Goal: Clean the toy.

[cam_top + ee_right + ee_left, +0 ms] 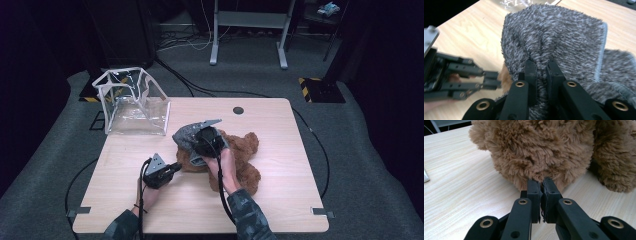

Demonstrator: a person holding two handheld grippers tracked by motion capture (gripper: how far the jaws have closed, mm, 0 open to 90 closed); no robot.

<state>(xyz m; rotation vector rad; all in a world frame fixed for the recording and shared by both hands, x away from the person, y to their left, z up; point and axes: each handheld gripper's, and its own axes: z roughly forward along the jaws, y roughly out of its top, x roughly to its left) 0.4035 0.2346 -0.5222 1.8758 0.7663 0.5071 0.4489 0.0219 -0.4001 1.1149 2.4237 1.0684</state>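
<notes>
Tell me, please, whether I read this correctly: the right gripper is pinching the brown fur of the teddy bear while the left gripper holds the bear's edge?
Not quite: the right gripper is pinching the grey fleece hood, not brown fur, as the right gripper view shows. The left gripper does hold the teddy bear at its edge.

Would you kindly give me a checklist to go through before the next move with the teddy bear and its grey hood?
1. Right claw shut on the hood: ok.
2. Left claw shut on the bear: ok, pinching fur low on it.
3. Bear resting on the table: ok.
4. Hood fully over the head: cannot tell.
5. Clear bag standing apart from the bear: ok.
</notes>
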